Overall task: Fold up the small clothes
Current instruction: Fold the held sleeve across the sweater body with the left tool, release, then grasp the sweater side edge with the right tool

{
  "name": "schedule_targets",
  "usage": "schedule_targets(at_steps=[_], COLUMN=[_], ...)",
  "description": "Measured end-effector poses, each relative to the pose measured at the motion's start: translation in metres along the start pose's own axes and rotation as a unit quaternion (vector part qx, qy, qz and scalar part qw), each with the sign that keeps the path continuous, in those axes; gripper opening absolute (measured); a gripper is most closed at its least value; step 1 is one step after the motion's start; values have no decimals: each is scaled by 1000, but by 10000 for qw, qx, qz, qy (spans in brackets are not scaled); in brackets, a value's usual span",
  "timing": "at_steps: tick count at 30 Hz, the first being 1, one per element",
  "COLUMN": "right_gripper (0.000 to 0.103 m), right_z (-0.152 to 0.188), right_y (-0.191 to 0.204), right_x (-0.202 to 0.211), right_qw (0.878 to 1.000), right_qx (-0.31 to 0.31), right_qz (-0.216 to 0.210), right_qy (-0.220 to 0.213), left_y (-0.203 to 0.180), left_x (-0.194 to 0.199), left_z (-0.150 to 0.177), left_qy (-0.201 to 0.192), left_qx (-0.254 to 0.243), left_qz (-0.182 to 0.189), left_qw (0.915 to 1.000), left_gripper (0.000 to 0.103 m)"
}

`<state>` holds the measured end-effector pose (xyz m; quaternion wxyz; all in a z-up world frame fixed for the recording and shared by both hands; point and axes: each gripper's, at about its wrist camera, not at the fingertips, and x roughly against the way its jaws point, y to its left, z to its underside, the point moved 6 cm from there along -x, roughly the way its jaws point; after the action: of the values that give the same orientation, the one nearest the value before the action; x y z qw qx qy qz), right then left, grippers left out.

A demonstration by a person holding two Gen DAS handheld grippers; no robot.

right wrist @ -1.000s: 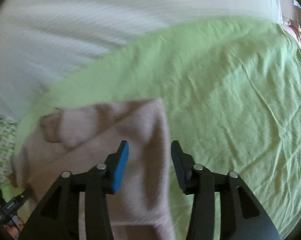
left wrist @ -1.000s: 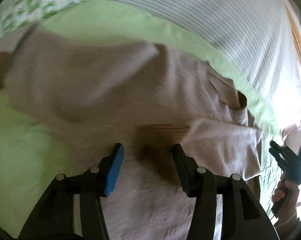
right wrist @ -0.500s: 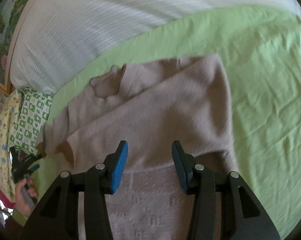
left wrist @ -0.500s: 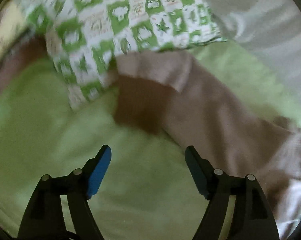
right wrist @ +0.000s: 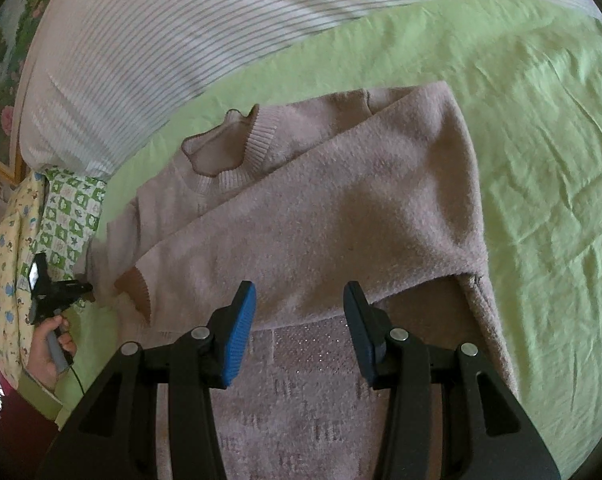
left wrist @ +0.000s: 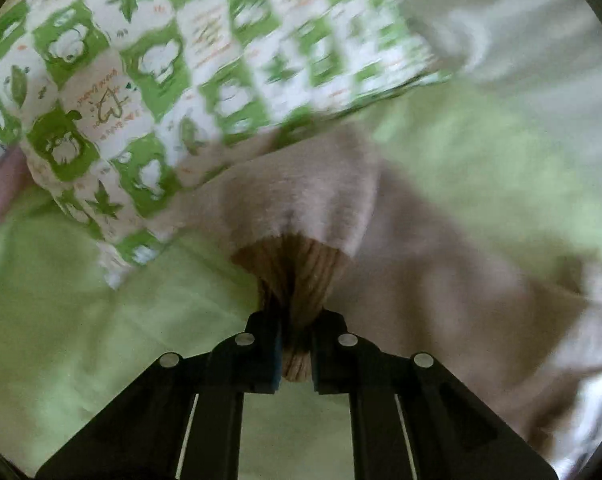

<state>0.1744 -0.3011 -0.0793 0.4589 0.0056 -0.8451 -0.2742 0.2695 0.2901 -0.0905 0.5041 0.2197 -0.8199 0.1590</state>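
Observation:
A small pinkish-beige knitted sweater (right wrist: 341, 216) lies on a green sheet, its right sleeve folded across the chest and ending in a brown cuff (right wrist: 135, 286). In the left wrist view my left gripper (left wrist: 295, 332) is shut on the ribbed brown cuff (left wrist: 297, 276) of the other sleeve (left wrist: 301, 196). The left gripper also shows in the right wrist view (right wrist: 61, 290), at the sweater's left edge, held by a hand. My right gripper (right wrist: 299, 308) is open and empty, hovering over the sweater's lower body.
A green-and-white patterned pillow (left wrist: 141, 60) lies just beyond the gripped sleeve, also in the right wrist view (right wrist: 71, 216). A yellow printed pillow (right wrist: 9, 256) lies beside it. A striped white duvet (right wrist: 181, 32) lies behind the sweater. The green sheet (right wrist: 541, 160) stretches to the right.
My left gripper swung left from over the sweater body, opened wide, then shut on the sleeve cuff near the pillow. My right gripper stayed open and pulled back over the sweater.

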Motion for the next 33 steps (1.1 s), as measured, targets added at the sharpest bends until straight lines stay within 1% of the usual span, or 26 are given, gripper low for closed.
schedule_targets(at_steps=[1,3,5,7,9,11,13,14,15,16,17,18,19,21,22,23,24,25,27,28,29,32,33], right_gripper=[47,47,47,47,47,47,47,47,47,47,47,47,47,47,47,49,50,53,54,54,54,54,54], right_z=[0,0,1,1,0,-1,-2,-2,-2,-2,-2,-1,-1,0,1,1,3,3,5,6,6,3,2], right_y=[0,1,3,5,6,6,3,1,-1,-5,-9,-13,-19,-27,-30,-34,-38,-41,-43,-41,-39,-28,-26], right_x=[1,2,4,8,15,21,28,31,32,34,36,38,39,41,41,41,40,40,38,36,32,20,17], right_qw=[10000,10000,9999,9998,9996,9994,9991,9990,9989,9988,9986,9984,9982,9978,9977,9975,9972,9969,9967,9970,9973,9982,9985], right_qx=[-13,-38,-71,-95,-101,-122,-159,-180,-209,-264,-321,-374,-428,-509,-539,-581,-651,-698,-737,-715,-689,-556,-507], right_qz=[-29,-50,-92,-143,-183,-193,-161,-129,-108,-92,-71,-34,14,73,86,91,73,55,21,-7,-40,-126,-129], right_qy=[-17,-47,-92,-139,-215,-277,-357,-386,-397,-405,-413,-420,-419,-422,-412,-388,-363,-361,-338,-307,-267,-177,-168], left_y=[-10,-38,-82,-130,-188,-249,-300,-326,-349,-363,-377,-386,-387,-378,-364,-350,-334,-317,-274,-249,-232,-175,-162], left_x=[15,47,81,110,132,158,170,172,172,170,164,156,150,148,144,138,135,131,120,113,108,83,74], left_z=[5,17,34,52,68,99,126,143,158,169,182,195,203,219,222,218,217,213,204,197,192,174,170], left_qy=[-50,-145,-195,-182,-129,-40,70,192,259,284,392,547,599,650,678,666,624,572,462,372,303,243,275], left_qx=[16,-108,-303,-520,-791,-1131,-1507,-1738,-1959,-2132,-2351,-2553,-2657,-2786,-2798,-2777,-2757,-2733,-2664,-2613,-2561,-2323,-2240], left_qz=[320,859,1495,2053,2579,3131,3394,3517,3576,3577,3536,3398,3315,3222,3152,3072,2991,2886,2550,2300,2088,1429,1273], left_qw=[9995,9961,9881,9771,9628,9429,9285,9196,9127,9087,9045,9035,9033,9024,9043,9078,9114,9158,9284,9367,9434,9618,9658], left_gripper=[8,8,8,8,8,8,8,10,11,18,27,32,36,37,42,47,48,48,50,51,54,56,56])
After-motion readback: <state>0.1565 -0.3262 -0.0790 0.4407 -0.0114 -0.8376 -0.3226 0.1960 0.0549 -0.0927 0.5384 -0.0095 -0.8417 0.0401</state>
